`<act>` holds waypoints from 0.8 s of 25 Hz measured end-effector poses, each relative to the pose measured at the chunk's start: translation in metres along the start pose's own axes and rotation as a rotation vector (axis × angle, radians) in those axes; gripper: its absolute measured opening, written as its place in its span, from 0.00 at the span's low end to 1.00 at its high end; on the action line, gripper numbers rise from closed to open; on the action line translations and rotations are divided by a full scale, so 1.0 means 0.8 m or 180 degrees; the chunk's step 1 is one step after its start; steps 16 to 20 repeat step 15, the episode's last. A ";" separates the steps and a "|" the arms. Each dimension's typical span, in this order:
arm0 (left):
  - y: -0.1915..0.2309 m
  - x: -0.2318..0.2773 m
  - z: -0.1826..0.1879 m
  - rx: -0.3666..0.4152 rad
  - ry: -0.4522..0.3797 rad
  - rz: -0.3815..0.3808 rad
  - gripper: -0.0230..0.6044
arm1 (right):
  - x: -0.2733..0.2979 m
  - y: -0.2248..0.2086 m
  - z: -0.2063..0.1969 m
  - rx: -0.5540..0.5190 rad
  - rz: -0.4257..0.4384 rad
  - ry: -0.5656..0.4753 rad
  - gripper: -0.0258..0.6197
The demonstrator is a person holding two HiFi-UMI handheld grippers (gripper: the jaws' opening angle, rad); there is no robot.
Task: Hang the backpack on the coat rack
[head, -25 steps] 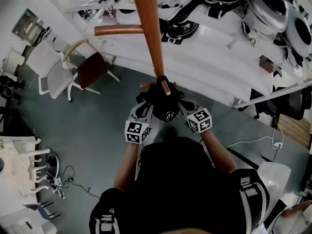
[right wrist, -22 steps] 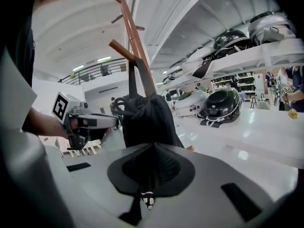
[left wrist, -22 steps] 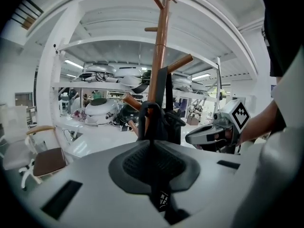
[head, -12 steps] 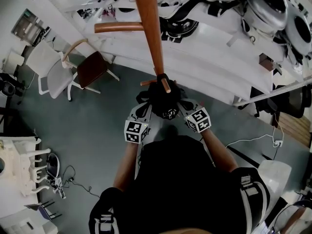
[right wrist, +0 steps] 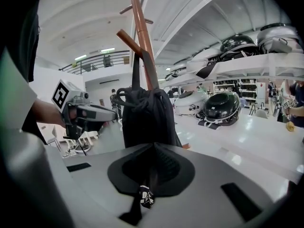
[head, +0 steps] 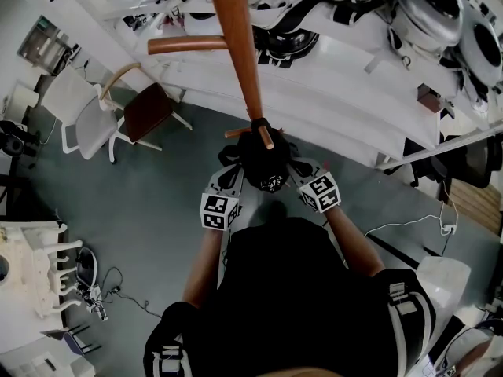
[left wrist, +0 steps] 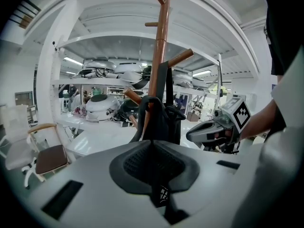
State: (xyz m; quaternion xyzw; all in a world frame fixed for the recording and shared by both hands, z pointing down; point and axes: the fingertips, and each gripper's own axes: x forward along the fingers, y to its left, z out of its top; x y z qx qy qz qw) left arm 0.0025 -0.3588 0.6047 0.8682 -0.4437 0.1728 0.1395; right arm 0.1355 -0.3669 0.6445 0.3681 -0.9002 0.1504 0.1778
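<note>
On the wooden coat rack (right wrist: 142, 42) the black backpack (right wrist: 147, 120) is already hanging; the left gripper (left wrist: 152, 144) and right gripper (right wrist: 153, 146) are sitting clenched, empty.

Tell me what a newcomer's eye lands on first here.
The tall wooden coat rack rises through the middle of the head view, with a black backpack hanging from one of its pegs. On either side of the backpack, the left tool and right tool are shut and pointed toward it.

We can read no words, brands or numbers. The white plastic cube (head: 220, 211) on the left gripper (left wrist: 153, 148) and the matching cube (head: 321, 192) on the right gripper (right wrist: 153, 151) carry only black square code patterns.
</note>
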 end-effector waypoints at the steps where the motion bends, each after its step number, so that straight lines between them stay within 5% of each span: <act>1: 0.000 0.000 -0.001 -0.0002 0.0002 0.0001 0.09 | 0.000 0.000 -0.001 0.0009 -0.0002 0.0015 0.06; 20: -0.006 0.005 -0.006 -0.0040 0.0045 0.0053 0.09 | 0.004 -0.002 -0.014 0.0051 0.0040 0.0064 0.06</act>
